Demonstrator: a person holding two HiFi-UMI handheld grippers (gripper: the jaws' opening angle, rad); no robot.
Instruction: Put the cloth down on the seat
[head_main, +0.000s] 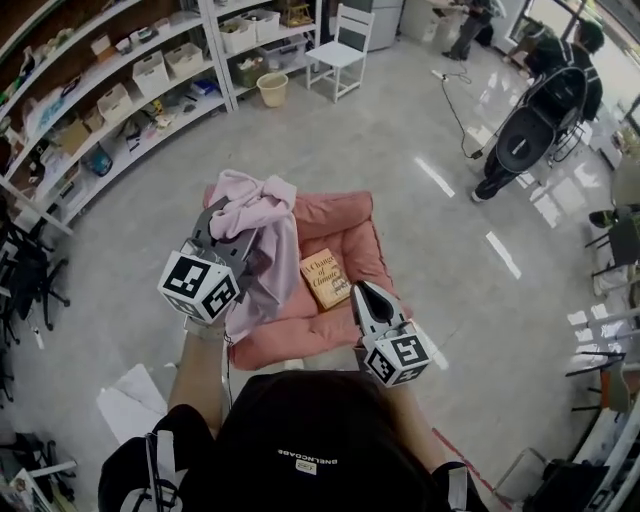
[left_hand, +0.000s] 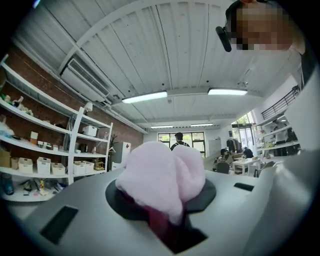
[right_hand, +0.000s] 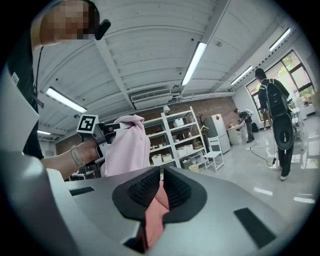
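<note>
Left tongs: your left gripper (head_main: 238, 236) was clamped on the cloth (head_main: 262, 214); pink folds bulged out between the pads in the left gripper view.
Cloth: light pink, bunched over the jaws and hanging down, centre-left of the head view, over the left part of the seat cushion (head_main: 345, 225); contact with it was unclear.
Right tongs: your right gripper (head_main: 366, 292) had its jaws together at the tips, at the cushion's lower right edge; salmon colour showed low in the slot, pinched or not unclear.
Seat cushion: salmon, mid frame.
Book (head_main: 325, 278): lay flat on the cushion, between both grippers.
</note>
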